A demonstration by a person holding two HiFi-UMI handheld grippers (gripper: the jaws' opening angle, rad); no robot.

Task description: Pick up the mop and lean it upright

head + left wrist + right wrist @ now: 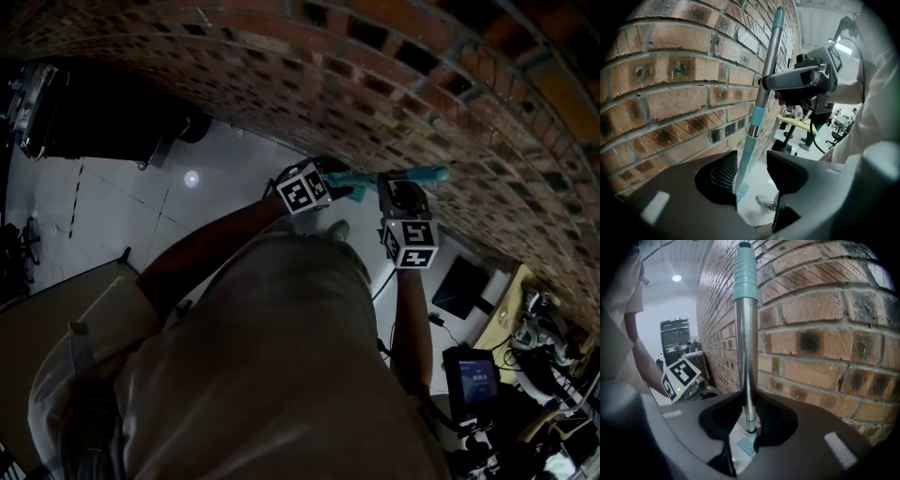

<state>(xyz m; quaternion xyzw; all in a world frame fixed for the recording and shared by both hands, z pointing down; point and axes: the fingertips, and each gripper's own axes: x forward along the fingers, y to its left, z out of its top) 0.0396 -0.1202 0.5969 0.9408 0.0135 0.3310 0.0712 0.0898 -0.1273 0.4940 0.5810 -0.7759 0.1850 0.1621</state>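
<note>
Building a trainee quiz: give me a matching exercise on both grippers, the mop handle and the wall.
1 left gripper
2 right gripper
3 mop handle
4 brick wall

A fingers shut on the handle
B fingers apart, handle between them
C silver tube, teal end
D red-brown, behind the handle

Pairs: 1-B, 2-A, 3-C, 4-D

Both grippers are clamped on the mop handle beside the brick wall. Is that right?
Not quite. Only the right gripper is clamped on the mop handle beside the brick wall. The left gripper view shows the left gripper with its jaws standing apart and the handle passing between them.
</note>
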